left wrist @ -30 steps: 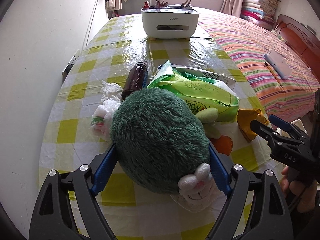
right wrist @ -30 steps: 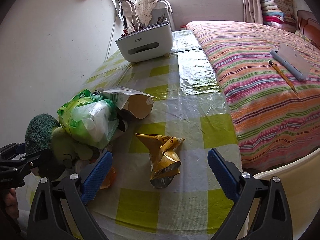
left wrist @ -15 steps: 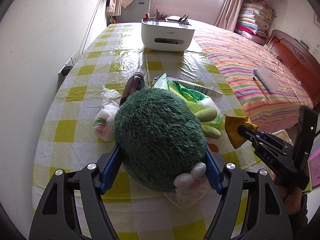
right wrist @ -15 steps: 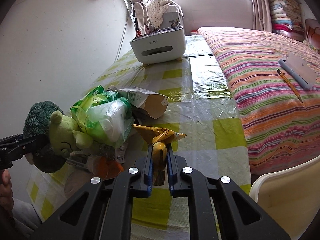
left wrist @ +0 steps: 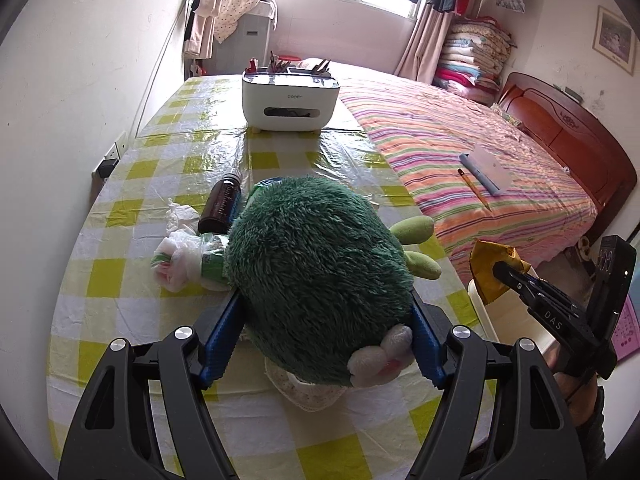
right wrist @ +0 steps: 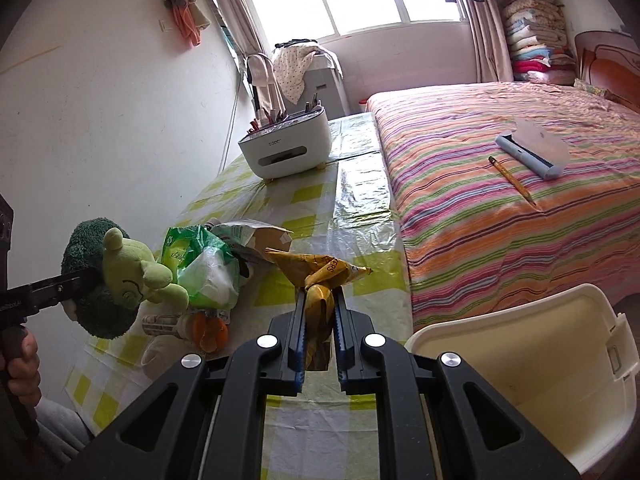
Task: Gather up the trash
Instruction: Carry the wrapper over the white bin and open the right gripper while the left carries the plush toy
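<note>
Checked desk (left wrist: 120, 184), cluttered with trash. Cream bin (right wrist: 532, 360) beside its near edge. Green plush toy (left wrist: 320, 276) clamped in left claw (left wrist: 322, 338). Yellow wrapper (right wrist: 320, 280) pinched in right claw (right wrist: 319, 330), raised off the desk.

Crumpled yellow wrapper (right wrist: 320, 280) pinched upright, lifted above checked table (right wrist: 360, 216).

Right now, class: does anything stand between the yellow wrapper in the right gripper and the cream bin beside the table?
Nothing visible does. The right gripper is shut on the yellow wrapper, and the cream bin sits open just to its right with bare space between.
</note>
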Action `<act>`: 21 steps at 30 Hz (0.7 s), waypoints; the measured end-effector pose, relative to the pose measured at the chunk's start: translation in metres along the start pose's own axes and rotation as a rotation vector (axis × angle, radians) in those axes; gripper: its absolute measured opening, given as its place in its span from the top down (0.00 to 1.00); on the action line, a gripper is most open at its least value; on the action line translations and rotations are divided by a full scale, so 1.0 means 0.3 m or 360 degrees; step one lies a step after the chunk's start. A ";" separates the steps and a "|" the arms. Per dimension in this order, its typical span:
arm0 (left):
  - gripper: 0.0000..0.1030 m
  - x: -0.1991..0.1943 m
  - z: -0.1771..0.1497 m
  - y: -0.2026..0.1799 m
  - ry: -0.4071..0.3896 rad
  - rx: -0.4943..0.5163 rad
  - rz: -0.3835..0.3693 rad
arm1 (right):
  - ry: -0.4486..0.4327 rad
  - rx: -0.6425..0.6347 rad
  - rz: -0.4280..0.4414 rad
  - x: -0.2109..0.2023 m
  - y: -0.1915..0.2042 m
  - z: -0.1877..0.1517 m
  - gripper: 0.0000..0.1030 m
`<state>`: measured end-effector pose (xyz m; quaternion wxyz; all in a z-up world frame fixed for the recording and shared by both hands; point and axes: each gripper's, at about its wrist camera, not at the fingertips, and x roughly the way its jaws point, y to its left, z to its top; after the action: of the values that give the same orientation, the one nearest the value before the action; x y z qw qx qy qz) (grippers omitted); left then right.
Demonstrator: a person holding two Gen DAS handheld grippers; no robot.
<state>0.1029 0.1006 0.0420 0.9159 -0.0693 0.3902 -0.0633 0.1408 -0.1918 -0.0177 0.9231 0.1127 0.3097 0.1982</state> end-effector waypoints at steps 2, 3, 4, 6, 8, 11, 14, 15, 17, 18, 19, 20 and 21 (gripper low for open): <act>0.30 0.000 -0.006 -0.023 -0.0001 -0.0004 -0.0023 | -0.0034 0.0032 -0.0009 -0.041 -0.035 -0.006 0.89; 0.30 0.000 -0.009 -0.036 -0.0002 -0.0001 -0.0035 | -0.0058 0.0048 -0.0021 -0.060 -0.049 -0.009 0.89; 0.30 0.000 -0.013 -0.053 -0.0006 0.0009 -0.0045 | -0.0080 0.0063 -0.0025 -0.081 -0.065 -0.010 0.89; 0.30 0.001 -0.022 -0.092 -0.0008 0.0036 -0.0064 | -0.0116 0.0080 -0.0055 -0.118 -0.096 -0.014 0.89; 0.30 0.001 -0.033 -0.133 -0.0004 0.0060 -0.0089 | -0.0143 0.0083 -0.0105 -0.152 -0.124 -0.022 0.89; 0.30 -0.003 -0.056 -0.199 -0.0012 0.0114 -0.0112 | -0.0156 0.0110 -0.0170 -0.193 -0.173 -0.042 0.89; 0.30 -0.004 -0.075 -0.260 -0.0003 0.0166 -0.0153 | -0.0166 0.0125 -0.0266 -0.229 -0.222 -0.062 0.89; 0.30 -0.005 -0.081 -0.282 -0.0002 0.0184 -0.0162 | -0.0163 0.0123 -0.0298 -0.237 -0.235 -0.069 0.89; 0.30 -0.006 -0.091 -0.324 -0.0006 0.0209 -0.0178 | -0.0165 0.0122 -0.0356 -0.252 -0.255 -0.082 0.89; 0.30 -0.003 -0.093 -0.345 -0.0003 0.0226 -0.0190 | -0.0164 0.0127 -0.0363 -0.260 -0.266 -0.089 0.88; 0.30 0.000 -0.097 -0.367 0.0002 0.0237 -0.0204 | -0.0162 0.0136 -0.0368 -0.265 -0.275 -0.094 0.87; 0.30 0.006 -0.099 -0.385 0.0011 0.0246 -0.0217 | -0.0160 0.0149 -0.0378 -0.272 -0.286 -0.099 0.87; 0.30 0.011 -0.101 -0.403 0.0018 0.0255 -0.0228 | -0.0161 0.0165 -0.0378 -0.277 -0.294 -0.103 0.86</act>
<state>0.0756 -0.0210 0.0401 0.9094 -0.0232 0.3832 -0.1600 0.0872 -0.3045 -0.0273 0.9475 0.1325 0.2837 0.0653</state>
